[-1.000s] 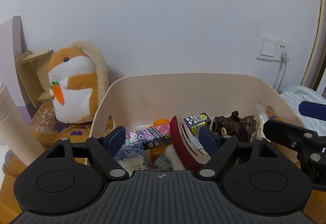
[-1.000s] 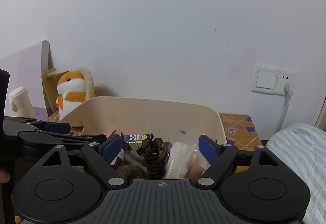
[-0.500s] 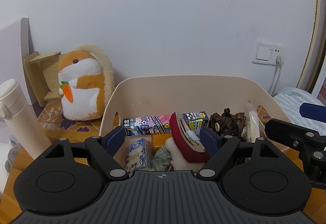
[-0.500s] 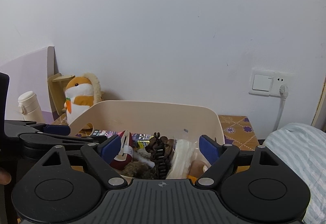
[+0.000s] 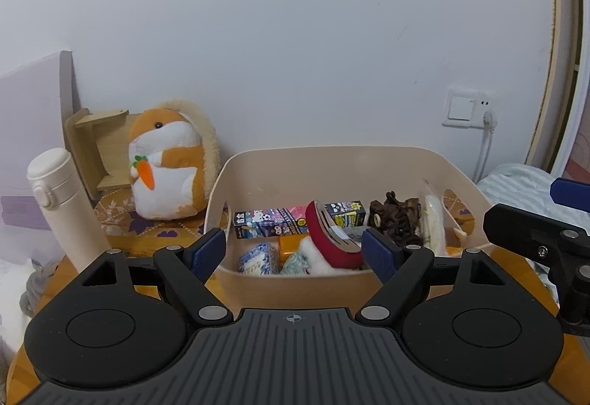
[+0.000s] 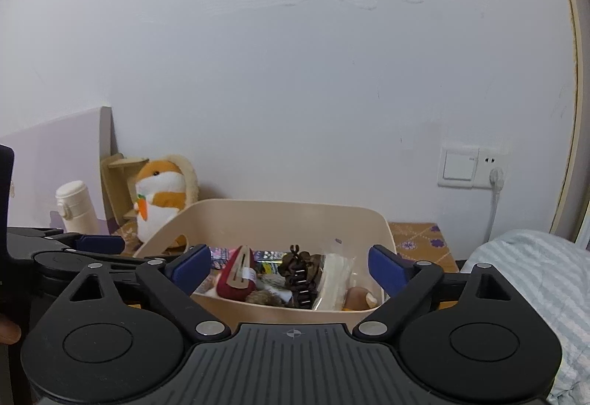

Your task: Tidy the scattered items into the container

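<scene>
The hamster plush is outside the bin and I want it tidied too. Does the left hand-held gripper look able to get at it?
Probably yes. The left hand-held gripper is open and empty, and the hamster plush sits uncovered left of the bin; only the white bottle stands near that path.

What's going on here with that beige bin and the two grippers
A person holds two grippers in front of a beige bin that already holds small items: a red hair clip, a brown claw clip and printed boxes. Neither gripper holds anything. The left gripper is open, and the right gripper's jaws are opening with nothing gripped. A hamster plush and a white bottle stand outside the bin.
</scene>
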`<state>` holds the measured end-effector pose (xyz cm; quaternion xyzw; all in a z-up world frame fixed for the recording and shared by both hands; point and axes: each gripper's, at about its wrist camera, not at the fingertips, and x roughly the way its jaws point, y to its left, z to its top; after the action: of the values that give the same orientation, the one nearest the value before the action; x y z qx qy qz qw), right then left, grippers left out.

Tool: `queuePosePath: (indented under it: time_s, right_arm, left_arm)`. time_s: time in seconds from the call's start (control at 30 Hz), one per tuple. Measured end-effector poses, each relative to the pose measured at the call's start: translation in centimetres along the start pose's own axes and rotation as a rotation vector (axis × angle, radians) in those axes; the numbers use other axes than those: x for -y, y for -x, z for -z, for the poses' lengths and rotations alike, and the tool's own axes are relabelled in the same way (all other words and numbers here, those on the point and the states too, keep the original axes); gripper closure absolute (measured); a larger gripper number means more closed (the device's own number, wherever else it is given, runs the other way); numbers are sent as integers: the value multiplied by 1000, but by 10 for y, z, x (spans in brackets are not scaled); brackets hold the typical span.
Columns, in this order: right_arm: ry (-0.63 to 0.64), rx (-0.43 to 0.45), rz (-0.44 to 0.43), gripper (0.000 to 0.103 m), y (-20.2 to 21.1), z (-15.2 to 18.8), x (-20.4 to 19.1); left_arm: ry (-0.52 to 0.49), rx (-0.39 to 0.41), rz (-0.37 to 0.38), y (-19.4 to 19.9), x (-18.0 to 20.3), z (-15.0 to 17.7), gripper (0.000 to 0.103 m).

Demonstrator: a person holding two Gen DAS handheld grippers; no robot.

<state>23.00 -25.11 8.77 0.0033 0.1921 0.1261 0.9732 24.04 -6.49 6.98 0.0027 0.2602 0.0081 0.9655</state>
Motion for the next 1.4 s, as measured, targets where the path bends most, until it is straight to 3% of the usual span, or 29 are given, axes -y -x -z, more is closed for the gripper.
queuePosePath:
  time_s: [0.27,0.37,1.13,1.4]
  right_arm:
    - [30,61,26,9,38,7,-16]
    - [7,74,30,0,51,12,-17]
    - [-26,162,15,0,157,58,-28]
    - [-20,177,17,0,185,71,-42]
  left_arm:
    - [-2,30,-4,38,-2,14,21]
    - [0,43,-7,53,-3,21,21]
    - [-26,138,25,171,4,77,21]
    - [-22,132,46,200,8,101,21]
